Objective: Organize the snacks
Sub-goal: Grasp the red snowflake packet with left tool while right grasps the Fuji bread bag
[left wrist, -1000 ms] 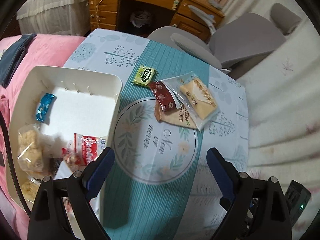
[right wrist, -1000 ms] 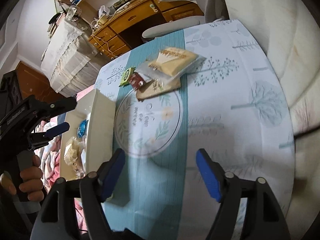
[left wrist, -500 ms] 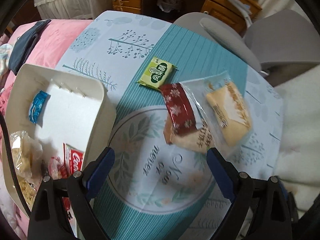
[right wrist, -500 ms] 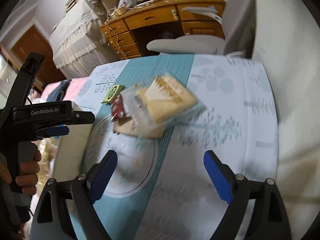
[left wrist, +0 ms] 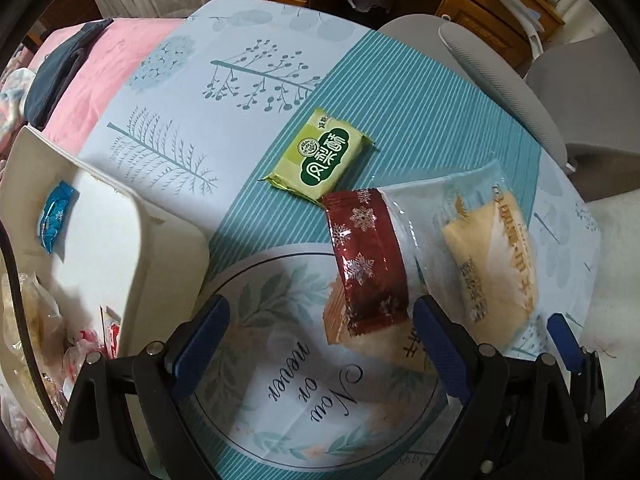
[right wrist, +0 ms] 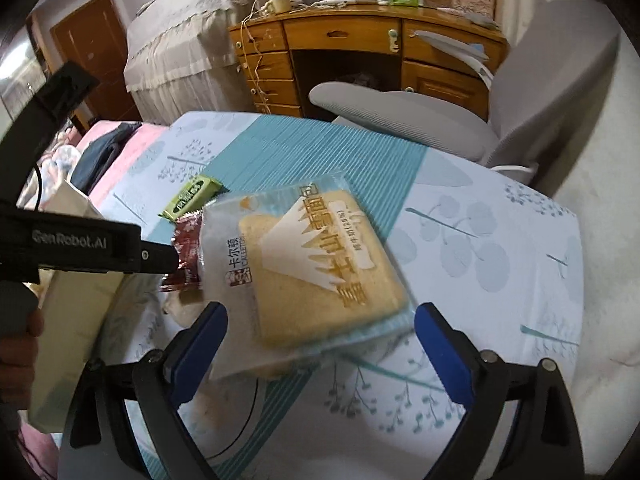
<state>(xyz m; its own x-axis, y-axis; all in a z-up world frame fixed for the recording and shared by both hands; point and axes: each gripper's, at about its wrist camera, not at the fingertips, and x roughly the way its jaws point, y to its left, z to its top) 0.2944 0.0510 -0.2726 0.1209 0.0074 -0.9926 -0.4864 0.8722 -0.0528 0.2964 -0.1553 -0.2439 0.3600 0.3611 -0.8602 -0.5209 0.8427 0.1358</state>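
Four snack packets (left wrist: 366, 268); one tray (left wrist: 168, 248)

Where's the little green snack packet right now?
The green packet lies flat on the tablecloth's teal stripe, at the far end of the red snowflake wrapper; the white tray sits off to its left.

Both grippers come down closer over the snack pile than a second ago. The left gripper (left wrist: 320, 334) now hangs over the red snowflake packet (left wrist: 366, 264), whose near end sits between its open jaws, well ahead of them before. The right gripper (right wrist: 320, 340) now frames the bagged toast (right wrist: 316, 264), its jaws opening wider around the near edge without touching it.
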